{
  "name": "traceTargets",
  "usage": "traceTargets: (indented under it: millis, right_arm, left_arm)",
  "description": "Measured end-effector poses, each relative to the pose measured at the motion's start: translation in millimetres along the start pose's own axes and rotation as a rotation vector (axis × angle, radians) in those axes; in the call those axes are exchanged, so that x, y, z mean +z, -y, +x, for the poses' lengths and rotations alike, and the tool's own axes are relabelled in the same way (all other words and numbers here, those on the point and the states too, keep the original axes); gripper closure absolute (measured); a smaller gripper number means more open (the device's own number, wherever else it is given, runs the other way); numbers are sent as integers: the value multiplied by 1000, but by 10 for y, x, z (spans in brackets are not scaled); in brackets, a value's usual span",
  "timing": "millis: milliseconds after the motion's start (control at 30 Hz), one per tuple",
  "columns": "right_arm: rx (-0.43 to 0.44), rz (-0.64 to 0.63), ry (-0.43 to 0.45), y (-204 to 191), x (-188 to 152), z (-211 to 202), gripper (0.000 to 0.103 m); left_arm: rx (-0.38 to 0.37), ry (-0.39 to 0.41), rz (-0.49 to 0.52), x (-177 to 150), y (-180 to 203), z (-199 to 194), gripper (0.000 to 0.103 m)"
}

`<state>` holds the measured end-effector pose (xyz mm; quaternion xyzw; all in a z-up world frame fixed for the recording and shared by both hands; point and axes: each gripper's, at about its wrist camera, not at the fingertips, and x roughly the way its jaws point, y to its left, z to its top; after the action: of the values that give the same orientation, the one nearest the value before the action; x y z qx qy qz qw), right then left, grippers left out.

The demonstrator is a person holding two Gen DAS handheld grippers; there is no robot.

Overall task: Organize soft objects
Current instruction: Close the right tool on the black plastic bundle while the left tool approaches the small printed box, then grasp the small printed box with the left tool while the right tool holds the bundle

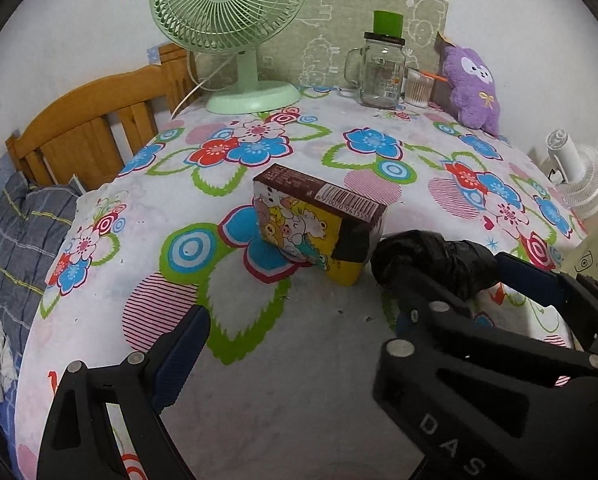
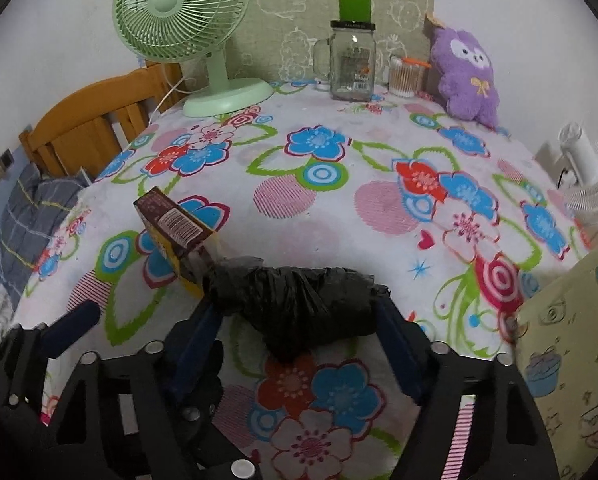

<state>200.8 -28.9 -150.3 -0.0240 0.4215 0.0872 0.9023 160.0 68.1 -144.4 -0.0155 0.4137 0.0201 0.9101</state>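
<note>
On the floral-covered worktop (image 2: 339, 208) lie one crumpled black plastic bag (image 2: 299, 304), one cartoon-printed carton (image 1: 319, 224), one green desk fan (image 1: 235, 36), one glass mug jar (image 1: 379, 72), one small jar of cotton swabs (image 2: 405, 78) and one purple plush toy (image 2: 467, 76). The bag sits near the front edge, just beside the carton. The right gripper (image 2: 299, 344) has its two blue pads either side of the bag, touching its ends; whether they squeeze it I cannot tell. The left gripper (image 1: 295, 344) stands wide open over bare cloth, holding nothing. Only the left view shows the carton's printed animal face; only the right view shows the flower beneath the bag. A white fan (image 1: 579, 184) stands off the right edge.
</note>
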Motion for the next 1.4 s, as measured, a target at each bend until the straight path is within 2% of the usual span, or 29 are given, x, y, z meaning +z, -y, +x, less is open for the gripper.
traceTargets:
  millis: [300, 400, 467, 600, 767, 1067, 1100, 1133, 1200, 1267, 1400]
  right_arm:
    - [10, 6, 33, 95, 27, -101, 51]
    - [22, 19, 38, 137, 41, -132, 61]
    - [34, 21, 42, 165, 61, -157, 72]
    - [41, 23, 50, 208, 108, -198, 73]
    - [51, 61, 69, 281, 166, -234, 75]
    - [31, 112, 55, 392, 202, -134, 75]
    - [28, 112, 54, 398, 202, -120, 75]
    - [21, 113, 54, 408, 203, -111, 75]
    - [2, 117, 41, 431, 201, -75, 75]
    - [2, 121, 44, 441, 201, -67, 75]
    - [1, 106, 45, 412, 197, -60, 75]
  left_arm:
    - [28, 28, 17, 58, 83, -46, 8]
    - [34, 36, 23, 94, 122, -56, 8]
    - [42, 41, 28, 125, 145, -53, 9]
    - [71, 51, 47, 224, 199, -24, 14]
    - [82, 69, 38, 320, 221, 4, 15]
    - [59, 52, 41, 366, 288, 152, 16]
    - [65, 52, 44, 363, 295, 155, 18]
    - [97, 60, 50, 359, 312, 158, 31]
    - [154, 80, 45, 363, 314, 179, 38]
    - [127, 59, 24, 371, 282, 216, 39]
    - [102, 37, 12, 375, 263, 267, 61]
